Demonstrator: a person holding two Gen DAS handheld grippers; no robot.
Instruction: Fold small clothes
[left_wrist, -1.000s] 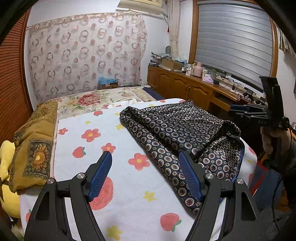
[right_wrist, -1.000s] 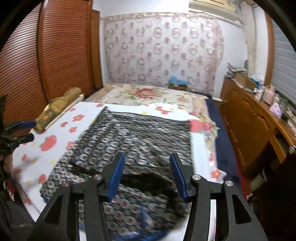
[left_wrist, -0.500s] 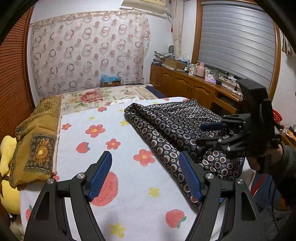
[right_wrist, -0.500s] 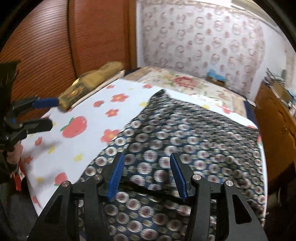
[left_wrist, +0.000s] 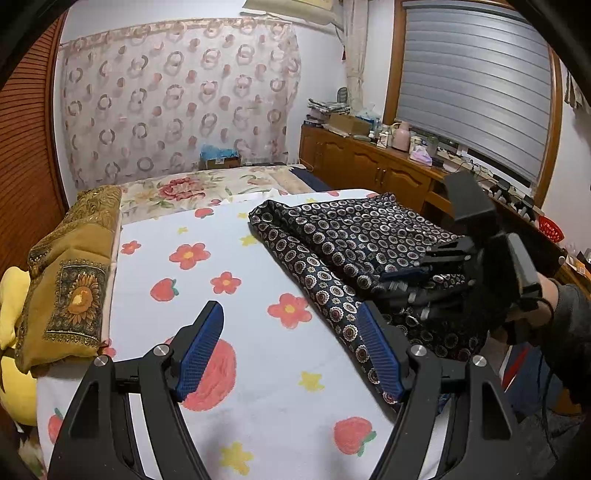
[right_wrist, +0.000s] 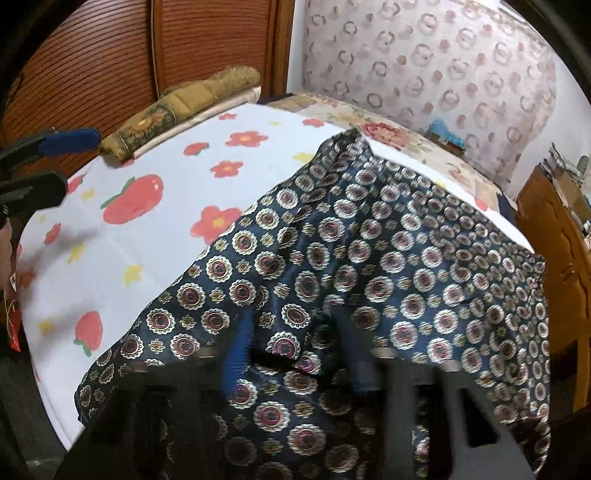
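A dark blue garment (left_wrist: 351, 229) with round medallion print lies spread on the right half of the bed; the right wrist view shows it close up (right_wrist: 369, 258). My right gripper (right_wrist: 295, 332) is low over the garment's near edge. Its jaws are closing on a raised fold of the fabric, and its fingers are blurred. From the left wrist view it (left_wrist: 410, 284) sits at the garment's right side, held by a hand in a dark sleeve. My left gripper (left_wrist: 289, 308) hovers open above the bare sheet, left of the garment, with nothing in it. It shows at the far left (right_wrist: 55, 162).
The bed has a white sheet (left_wrist: 229, 369) with red flowers and strawberries. A mustard sunflower cushion (left_wrist: 70, 280) lies along its left side, with something yellow (left_wrist: 11, 332) beside it. Wooden cabinets (left_wrist: 369, 170) with clutter stand right of the bed, slatted wooden doors (right_wrist: 110, 66) on its left.
The right gripper has come in from beside the bed onto the garment, tipped down, and its jaws have narrowed around a fold. The left gripper has stayed still and open.
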